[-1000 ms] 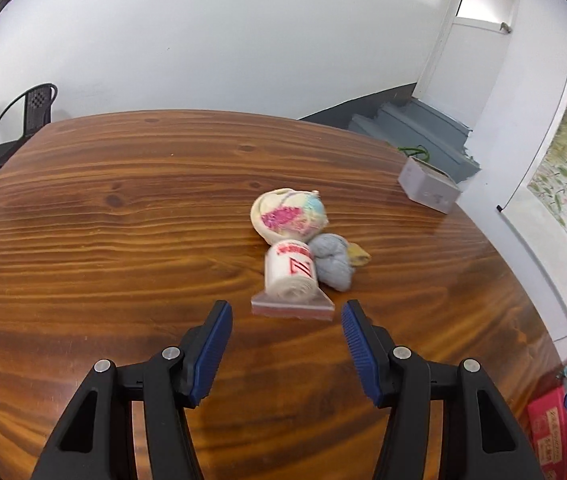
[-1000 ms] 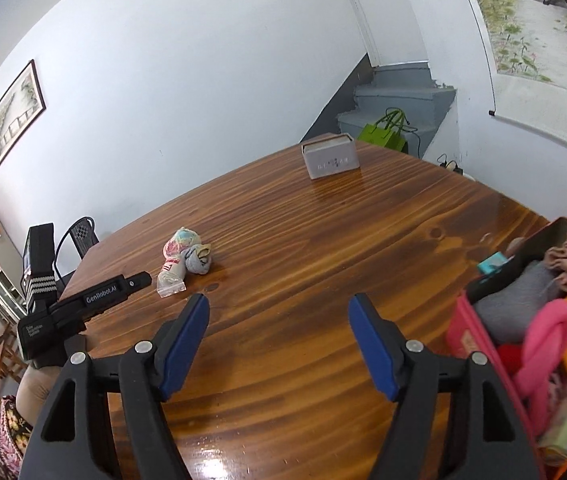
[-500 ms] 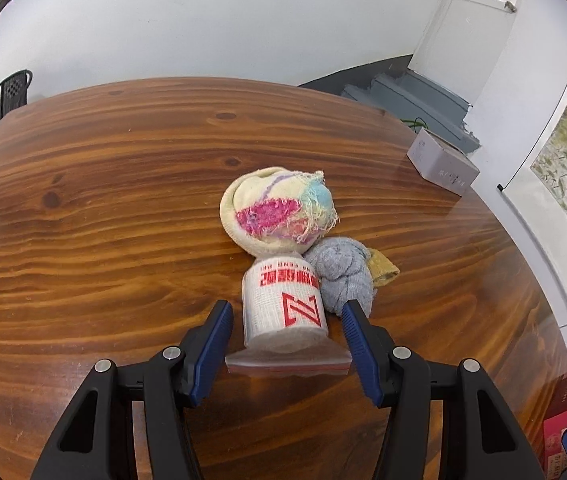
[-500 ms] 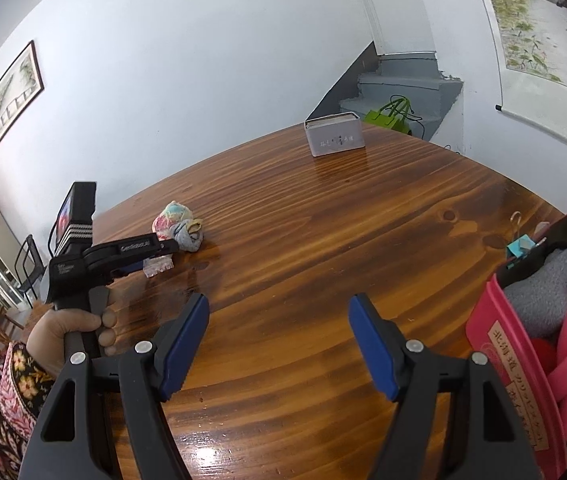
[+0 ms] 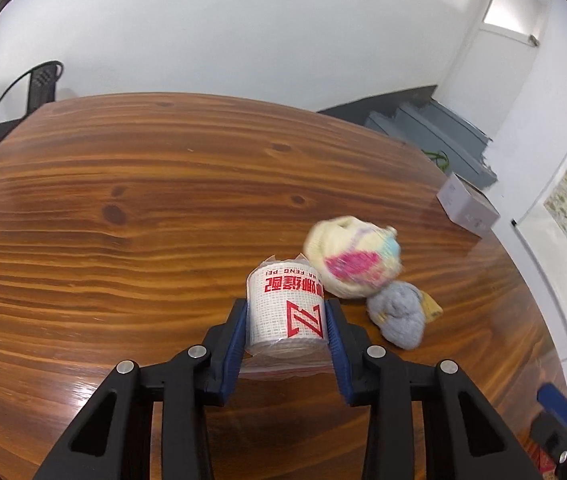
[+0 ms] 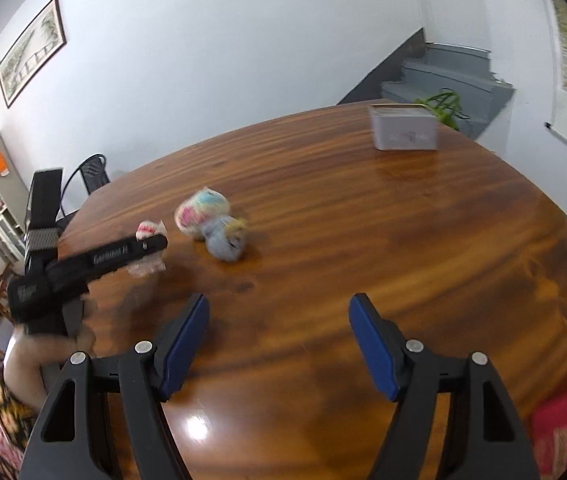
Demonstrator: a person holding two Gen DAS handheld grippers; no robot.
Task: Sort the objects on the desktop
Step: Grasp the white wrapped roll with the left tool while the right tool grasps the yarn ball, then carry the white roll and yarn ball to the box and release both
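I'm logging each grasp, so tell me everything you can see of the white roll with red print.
The white roll is a woven-looking bandage-like cylinder in clear plastic wrap, printed with red characters and a red emblem. It lies on its side, clamped between the blue pads of the left tool. The cream multicoloured sock ball sits just to its right; contact is unclear.

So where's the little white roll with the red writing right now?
In the left wrist view, the white roll with red writing sits clamped between the left gripper's blue fingers, just left of the cream and pink sock ball on the wooden table.

Wooden table (image 5: 123, 208); sock balls (image 5: 353, 264), grey box (image 6: 403, 132)
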